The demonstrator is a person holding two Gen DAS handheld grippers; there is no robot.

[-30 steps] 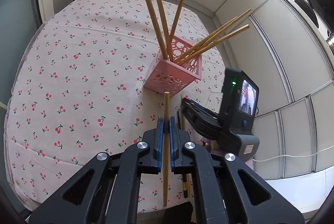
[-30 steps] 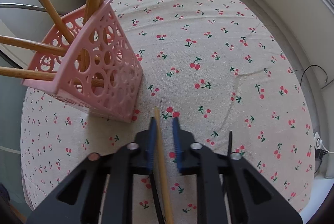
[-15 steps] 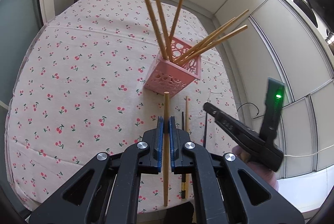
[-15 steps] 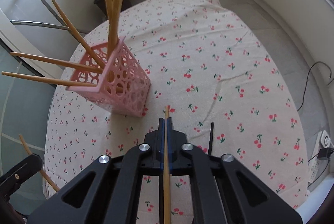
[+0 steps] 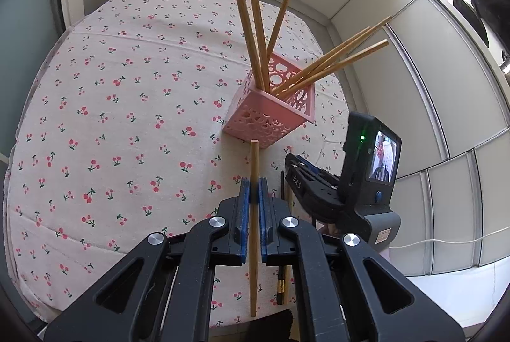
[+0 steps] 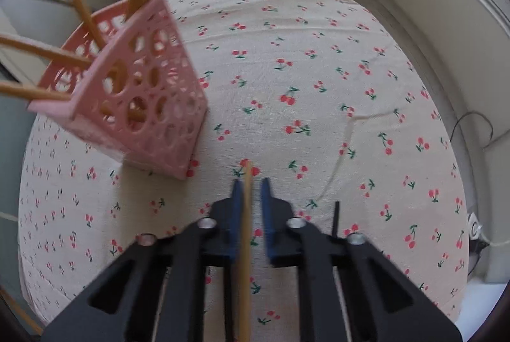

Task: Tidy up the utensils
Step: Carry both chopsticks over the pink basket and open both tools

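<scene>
Left wrist view: left gripper (image 5: pixel 254 192) pinches a wooden chopstick (image 5: pixel 253 246) (mid-frame, below the pink perforated plastic basket (image 5: pixel 271 115)); right gripper (image 6: pixel 251 192) gapes around another wooden chopstick (image 6: pixel 245 246).

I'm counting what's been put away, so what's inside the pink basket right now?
The pink basket holds six wooden chopsticks, leaning out in two groups of three. Their lower ends show only partly through its holes; the basket floor is hidden.
</scene>
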